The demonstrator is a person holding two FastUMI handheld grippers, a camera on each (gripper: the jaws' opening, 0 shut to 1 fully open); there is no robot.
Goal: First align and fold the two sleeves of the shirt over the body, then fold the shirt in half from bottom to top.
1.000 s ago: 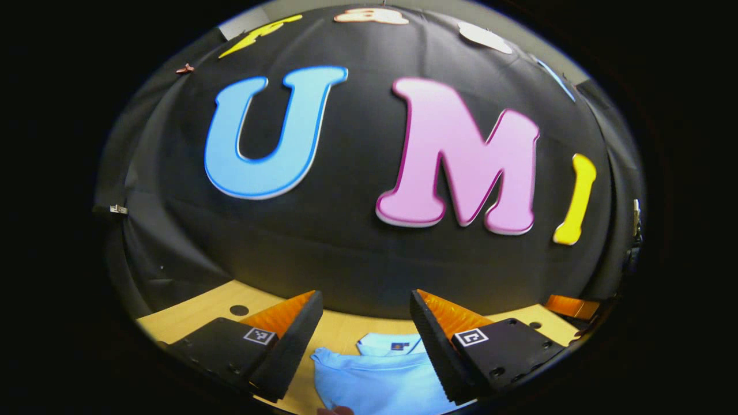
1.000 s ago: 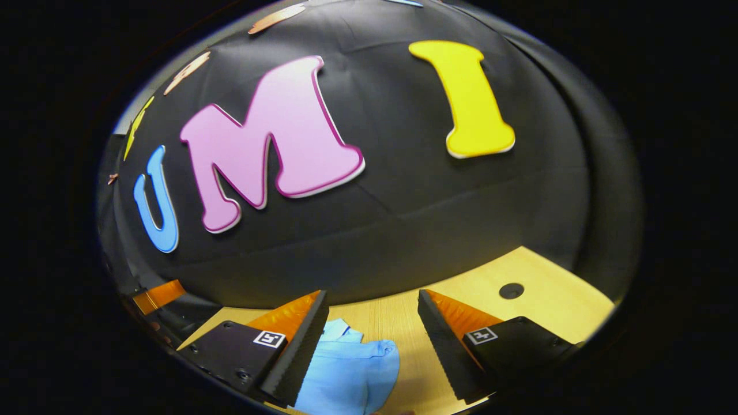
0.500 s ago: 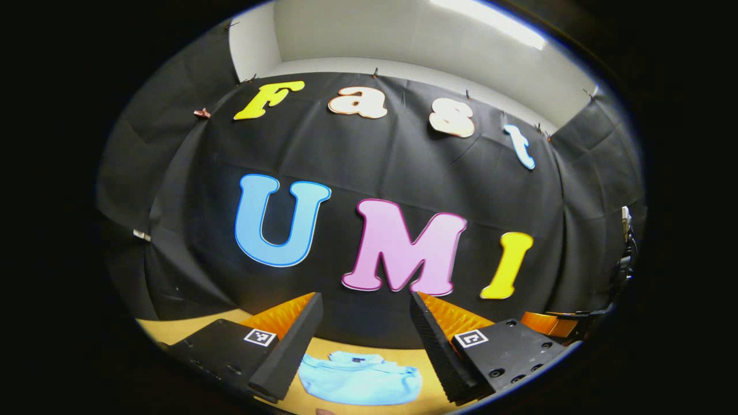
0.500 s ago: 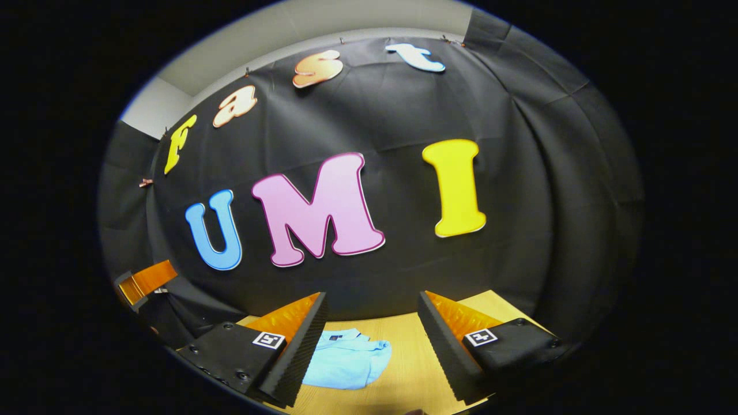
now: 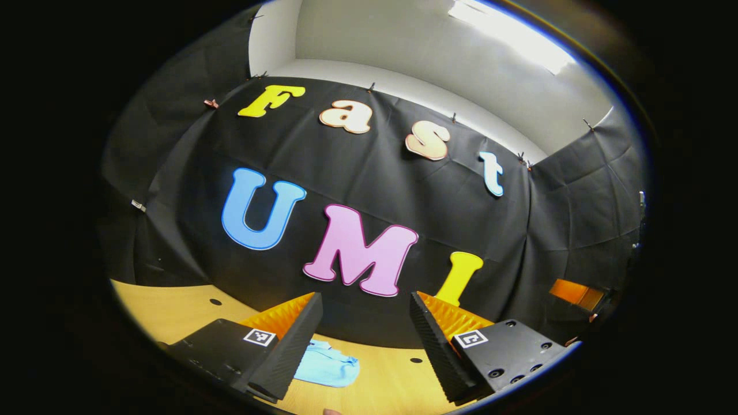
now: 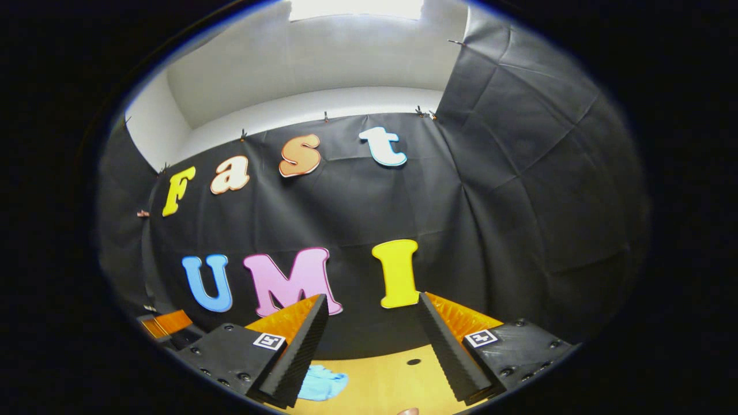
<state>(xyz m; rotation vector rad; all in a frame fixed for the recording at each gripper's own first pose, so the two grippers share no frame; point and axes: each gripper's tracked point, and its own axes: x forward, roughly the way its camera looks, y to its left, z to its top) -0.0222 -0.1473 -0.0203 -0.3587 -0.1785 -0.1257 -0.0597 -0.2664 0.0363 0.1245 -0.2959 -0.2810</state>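
Each pair of tongs, left point(image 5: 365, 340) and right point(image 6: 372, 346), had two wedge-shaped fingers with finely ribbed inner faces, mounted on flat black blocks point(image 5: 222, 351) dotted with small round screws, each block bearing a square black-and-white marker tag point(image 6: 481, 338)

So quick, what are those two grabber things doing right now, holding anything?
Left gripper: open, holding nothing.
Right gripper: open, holding nothing.

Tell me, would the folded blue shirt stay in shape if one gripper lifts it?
Probably not: the shirt looks like thin soft cloth with rumpled edges, so it would likely droop and unfold. It seems light, and may slide on the smooth wooden table.
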